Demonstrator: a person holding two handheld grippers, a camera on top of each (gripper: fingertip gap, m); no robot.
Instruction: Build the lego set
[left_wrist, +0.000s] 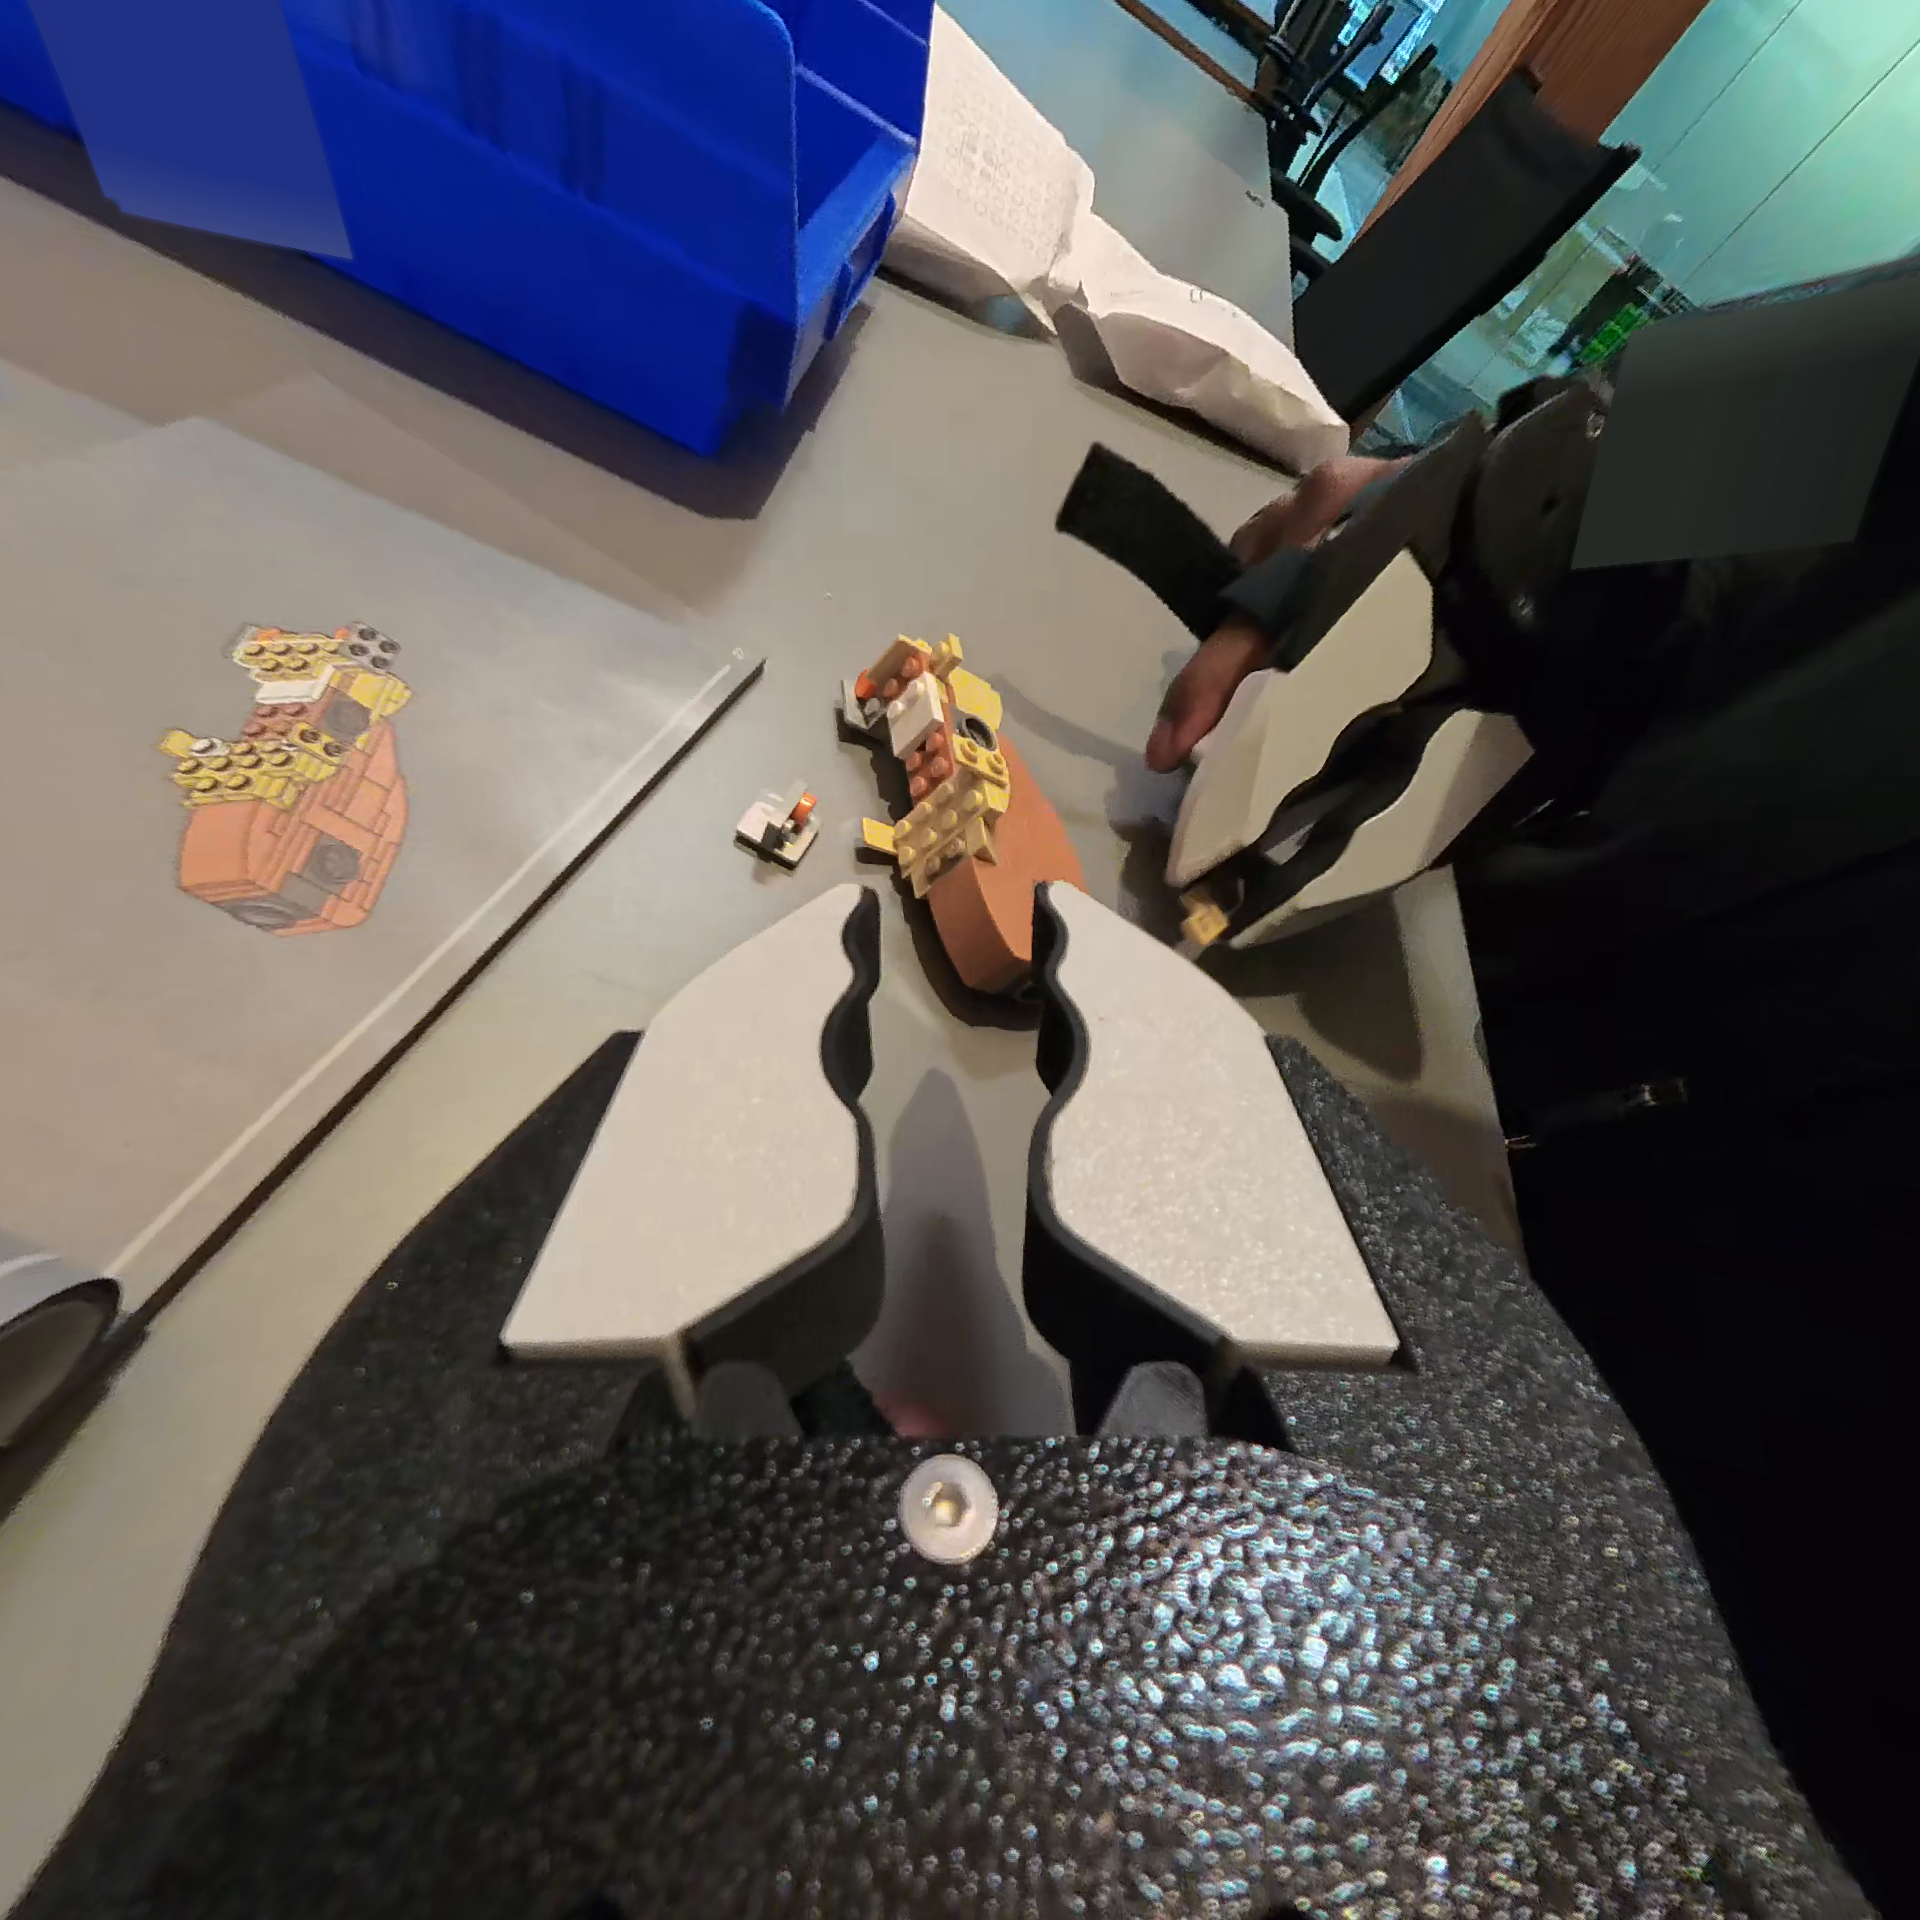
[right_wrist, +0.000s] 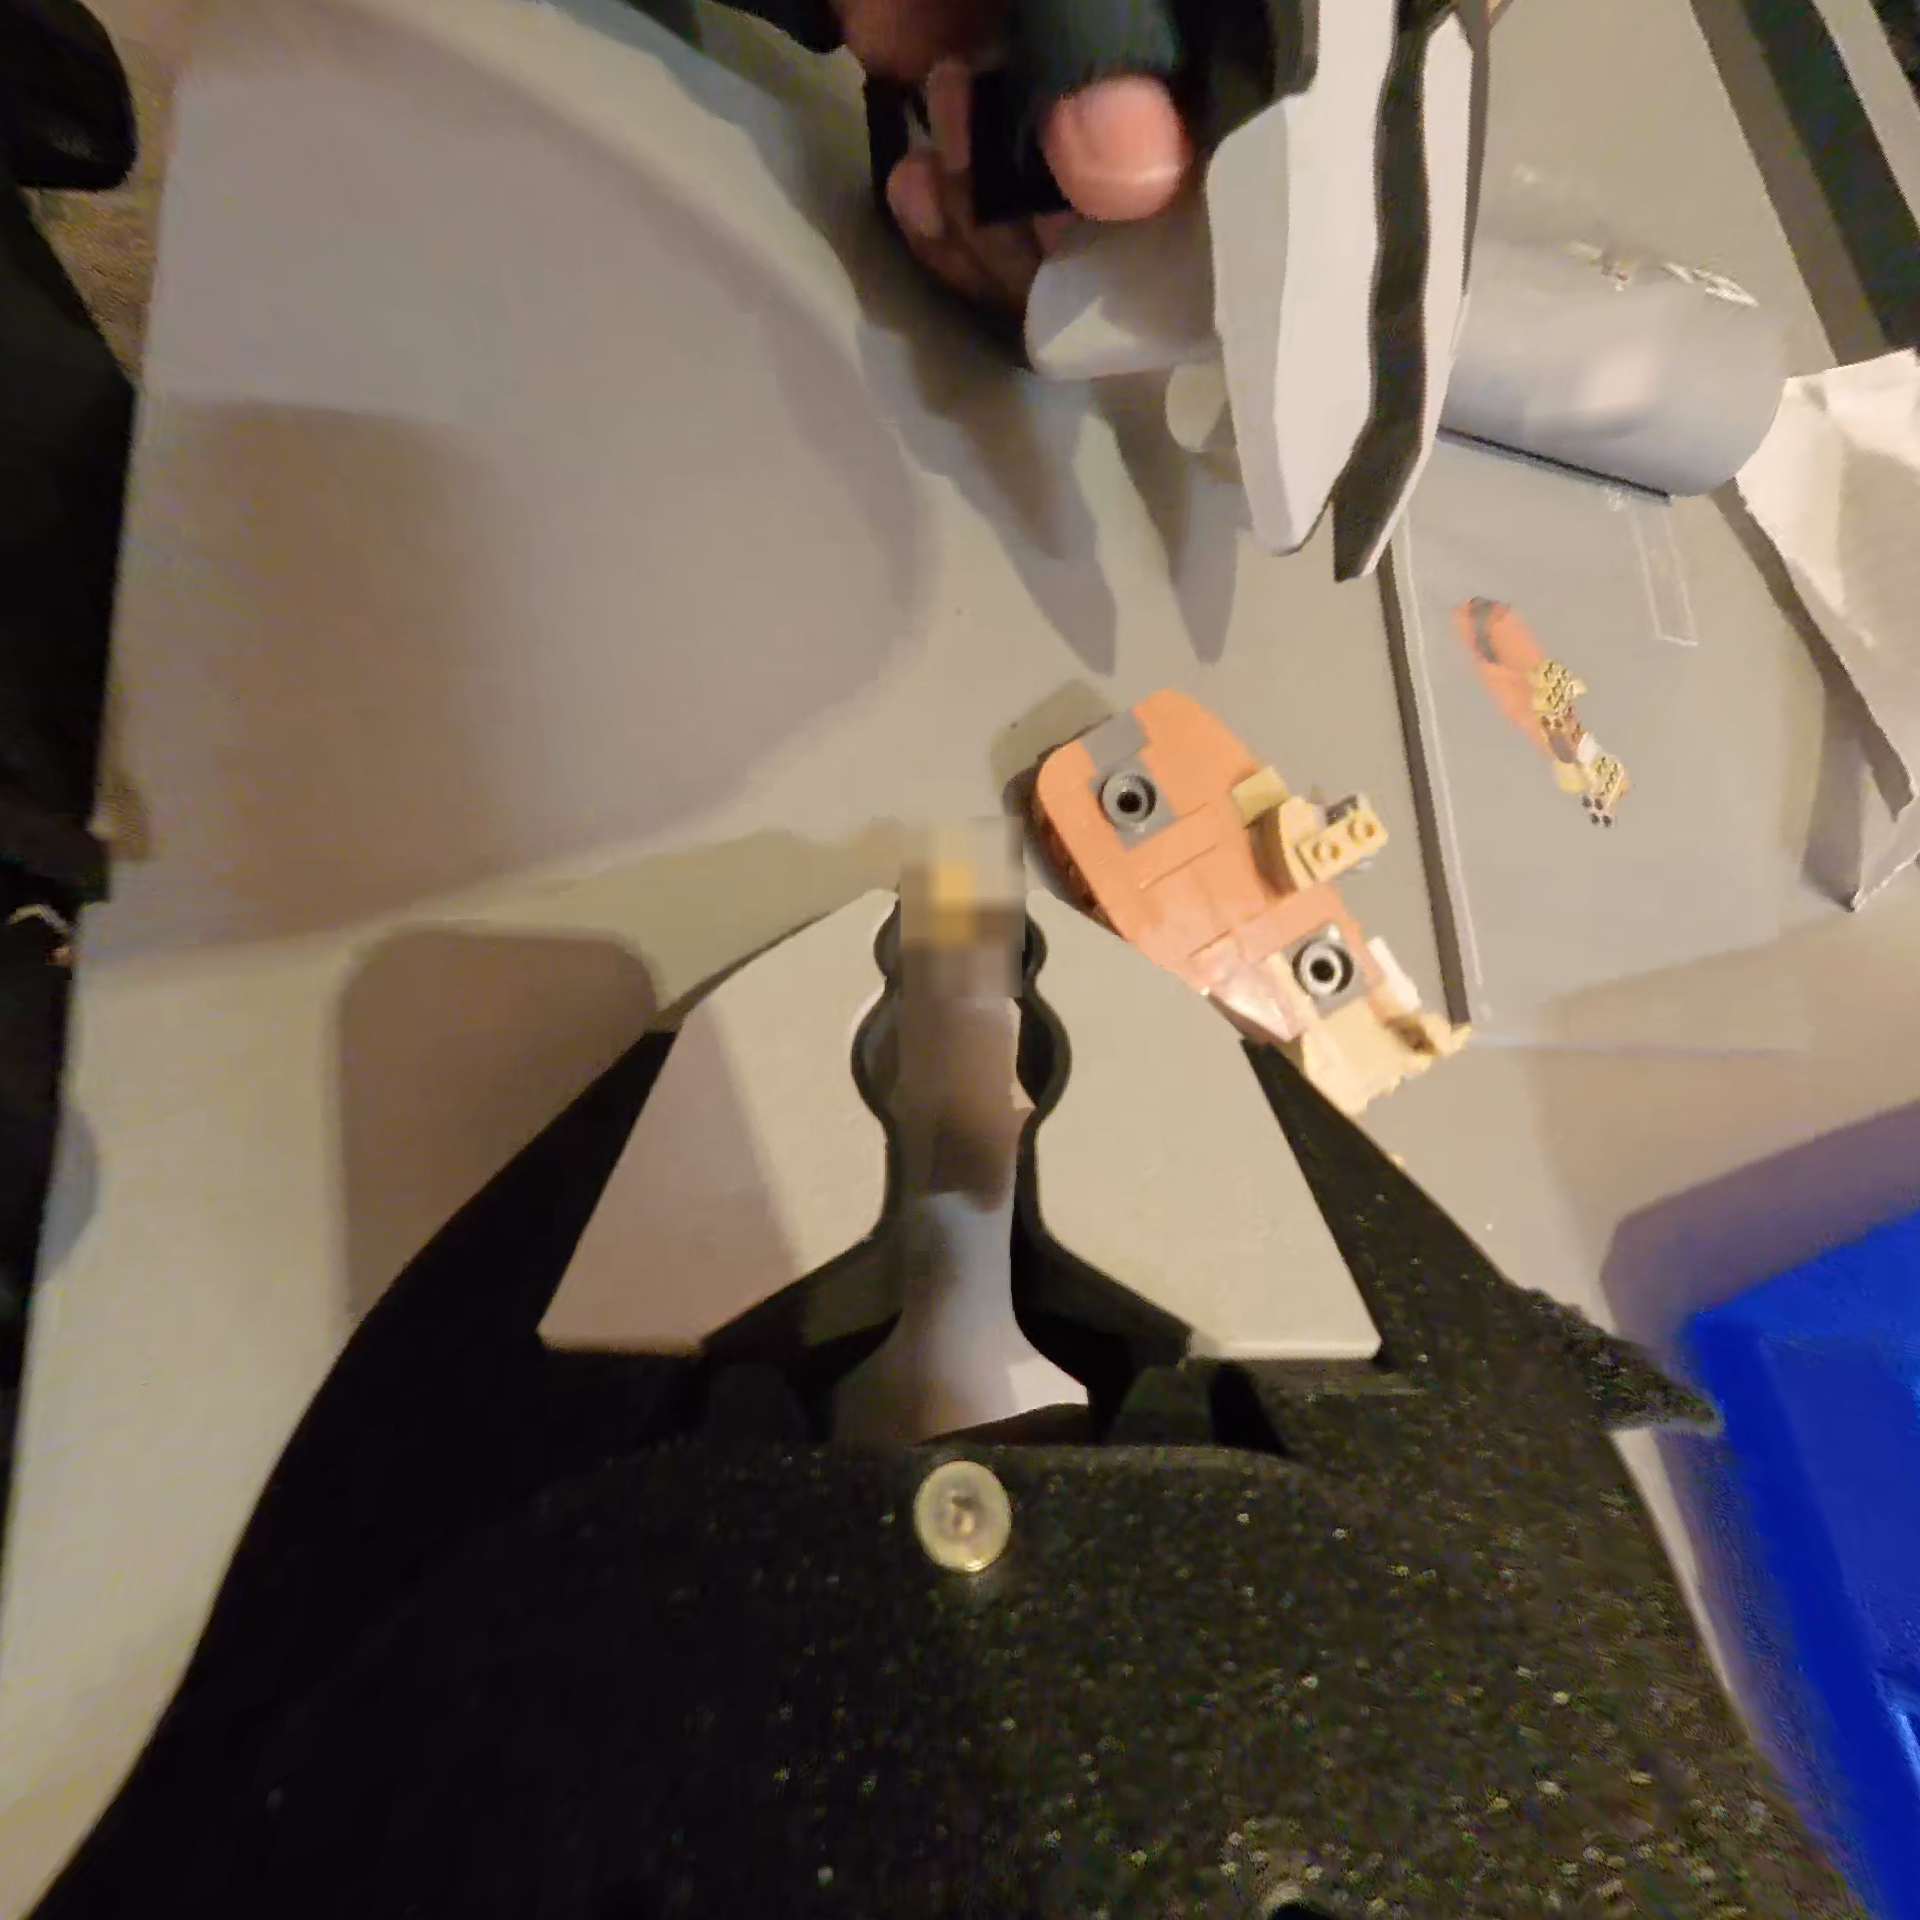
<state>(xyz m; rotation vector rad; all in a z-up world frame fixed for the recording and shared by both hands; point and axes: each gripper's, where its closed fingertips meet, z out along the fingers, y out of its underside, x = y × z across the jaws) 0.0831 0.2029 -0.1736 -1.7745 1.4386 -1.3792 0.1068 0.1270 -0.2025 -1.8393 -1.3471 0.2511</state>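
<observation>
A brown and tan lego model lies on the grey table; it also shows in the right wrist view. My left gripper is open, its tips on either side of the model's near brown end; in the right wrist view it hangs just above the model. My right gripper is shut on a small tan brick, blurred, just left of the model. In the left wrist view it holds that brick low over the table, right of the model. A small grey and orange piece lies loose beside the model.
An instruction sheet with a picture of the model lies at the left, also visible in the right wrist view. A blue bin stands behind it. A crumpled white paper bag lies at the back. The table edge is close on the right. One gripper's finger ends stand about 9 cm off the other's.
</observation>
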